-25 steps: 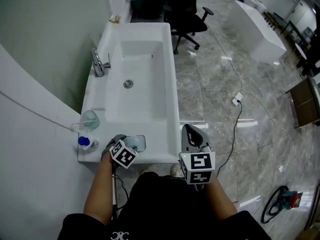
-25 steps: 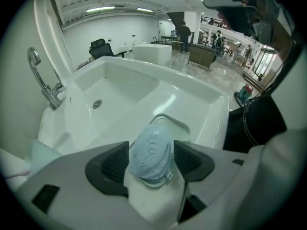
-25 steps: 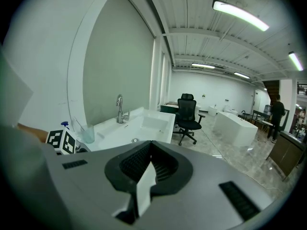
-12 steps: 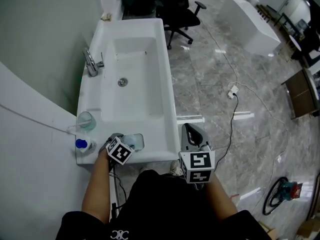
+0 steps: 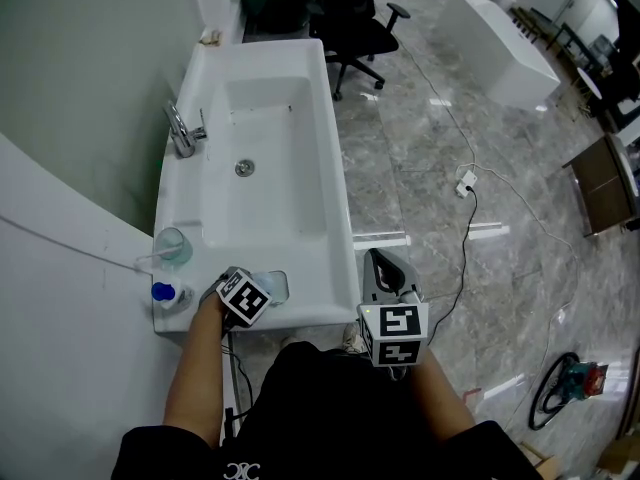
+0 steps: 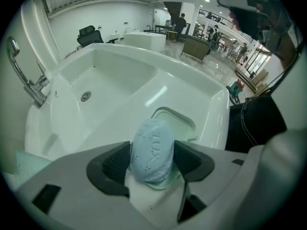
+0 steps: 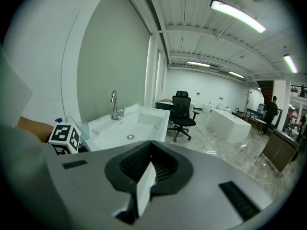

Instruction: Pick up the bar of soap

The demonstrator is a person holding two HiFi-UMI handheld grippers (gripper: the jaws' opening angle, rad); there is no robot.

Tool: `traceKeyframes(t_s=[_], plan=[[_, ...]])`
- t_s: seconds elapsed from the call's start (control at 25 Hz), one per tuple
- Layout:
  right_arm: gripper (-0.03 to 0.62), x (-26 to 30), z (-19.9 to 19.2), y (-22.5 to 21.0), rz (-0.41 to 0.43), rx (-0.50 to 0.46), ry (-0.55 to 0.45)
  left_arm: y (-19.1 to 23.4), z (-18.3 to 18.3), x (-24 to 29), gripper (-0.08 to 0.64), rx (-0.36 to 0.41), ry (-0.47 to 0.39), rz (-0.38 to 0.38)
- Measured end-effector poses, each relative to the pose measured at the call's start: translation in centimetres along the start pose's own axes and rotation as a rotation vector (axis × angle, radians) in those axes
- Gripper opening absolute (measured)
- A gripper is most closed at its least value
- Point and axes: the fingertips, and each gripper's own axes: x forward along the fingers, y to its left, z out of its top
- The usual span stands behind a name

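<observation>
Bar of soap [image 6: 152, 147] is being clamped by the left gripper [image 6: 153, 161], lower centre.
Slick tbh; could get squirted out if it's being squeezed too hard.

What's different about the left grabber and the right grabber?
The left gripper's jaws are shut on the pale blue bar of soap; the right gripper's jaws are closed together with nothing between them. The left gripper is over the sink's near corner, by the soap dish; the right gripper is past the sink's edge, over the floor. Both are the same grey tool.
</observation>
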Motion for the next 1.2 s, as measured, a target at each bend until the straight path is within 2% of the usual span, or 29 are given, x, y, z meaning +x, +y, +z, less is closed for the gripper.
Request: traceKeyframes(t_s=[0.56,0.64,0.88,1.04,1.2], plan=[[0.005,-0.3,-0.3,-0.3,0.016,0.004,-0.006,-0.1,0.5,0.2,0.285,0.038,0.099,-0.006],[0.005,-0.5,-0.5,-0.3,0.014,0.012,-0.009,-0.1,0.4,0.2,0.285,0.034,0.083,-0.001],[0.005,-0.9,-0.9,-1.1,0.007,0.022,-0.013,0.0,0.5,0.0,0.285,-0.045,0.004,0.018],[0.005,-0.9,-0.7,-1.1,0.020,0.018,-0.020,-0.1,0.5,-0.2,0.284,-0.061,-0.041,0.046],[0.005,-1.2,-0.5,-1.0,0.038,-0.003,-0.020,-0.5,1.1,-1.5,0.279,-0.150,-0.149,0.094]])
